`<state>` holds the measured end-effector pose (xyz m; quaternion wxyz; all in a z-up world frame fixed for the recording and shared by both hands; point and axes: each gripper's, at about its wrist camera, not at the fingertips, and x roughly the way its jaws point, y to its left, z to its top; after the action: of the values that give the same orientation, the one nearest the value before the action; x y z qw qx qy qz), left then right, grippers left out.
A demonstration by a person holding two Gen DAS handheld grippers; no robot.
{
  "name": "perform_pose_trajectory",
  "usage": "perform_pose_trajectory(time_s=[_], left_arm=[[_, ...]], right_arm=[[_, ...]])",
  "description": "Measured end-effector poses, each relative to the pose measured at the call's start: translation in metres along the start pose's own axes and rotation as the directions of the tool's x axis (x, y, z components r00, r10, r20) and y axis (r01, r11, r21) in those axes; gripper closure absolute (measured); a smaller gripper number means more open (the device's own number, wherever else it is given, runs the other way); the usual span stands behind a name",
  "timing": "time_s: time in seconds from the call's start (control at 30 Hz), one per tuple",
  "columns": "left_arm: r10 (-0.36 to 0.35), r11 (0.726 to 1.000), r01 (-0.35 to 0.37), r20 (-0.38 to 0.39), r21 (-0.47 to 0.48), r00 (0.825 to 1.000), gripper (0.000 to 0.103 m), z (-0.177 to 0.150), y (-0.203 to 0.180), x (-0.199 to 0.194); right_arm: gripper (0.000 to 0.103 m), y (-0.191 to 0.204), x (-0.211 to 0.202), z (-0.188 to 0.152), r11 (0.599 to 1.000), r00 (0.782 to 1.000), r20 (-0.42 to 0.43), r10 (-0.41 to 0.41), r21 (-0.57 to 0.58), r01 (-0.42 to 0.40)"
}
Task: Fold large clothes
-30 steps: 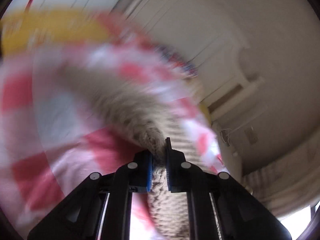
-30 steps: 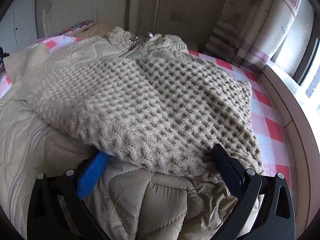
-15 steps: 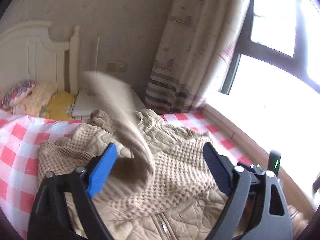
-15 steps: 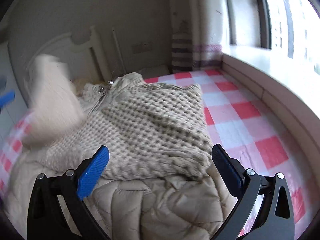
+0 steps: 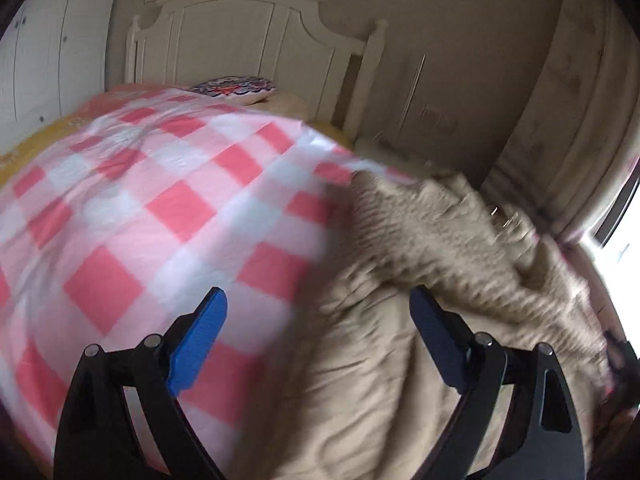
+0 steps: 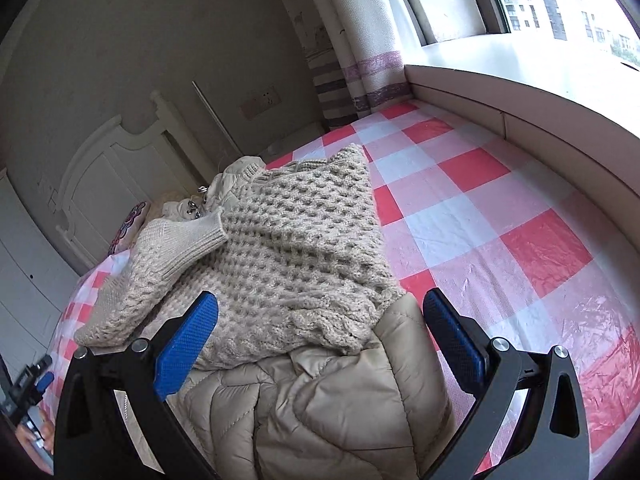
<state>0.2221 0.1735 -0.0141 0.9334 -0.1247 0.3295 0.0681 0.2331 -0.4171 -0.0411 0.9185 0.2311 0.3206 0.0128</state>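
Left gripper (image 5: 316, 316): jaws spread wide, empty, above red-and-white checked bed cover (image 5: 152, 208); view blurred. Right gripper (image 6: 320, 320): jaws spread wide, empty, over beige quilted puffer jacket (image 6: 328, 408). Beige chunky waffle-knit sweater (image 6: 296, 256): lying flat on top of jacket, one ribbed-cuff sleeve (image 6: 180, 240) folded across its body. White panelled headboard (image 6: 108, 168) beyond.
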Motion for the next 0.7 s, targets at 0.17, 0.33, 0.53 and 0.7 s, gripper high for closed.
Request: perform_pose_trajectory(time_s=[0.17,0.33,0.53,0.7], left_arm=[[0.054,0.97,-0.038,-0.059,0.242,0.997,0.011,-0.008,-0.047,0.018],[0.108,0.948,-0.075,-0.089,0.311,0.99,0.011,-0.022,-0.077,0.059],[0.039,0.986,-0.006,-0.197,0.164,0.98,0.004,-0.023,-0.049,0.078],[0.012,0.994,0.011,-0.206,0.11,0.978,0.005,-0.022,-0.038,0.081]], right_arm=[[0.005,0.002,0.002,-0.002,1.0,1.0,-0.018,-0.023,-0.01,0.023],[0.005,0.005,0.002,-0.003,0.999,0.999,-0.021,-0.039,-0.027,0.038],[0.006,0.021,-0.007,-0.005,0.994,0.998,0.01,-0.056,-0.089,0.057],[0.008,0.063,-0.007,0.003,0.973,0.973,-0.059,0.222,-0.058,-0.225]])
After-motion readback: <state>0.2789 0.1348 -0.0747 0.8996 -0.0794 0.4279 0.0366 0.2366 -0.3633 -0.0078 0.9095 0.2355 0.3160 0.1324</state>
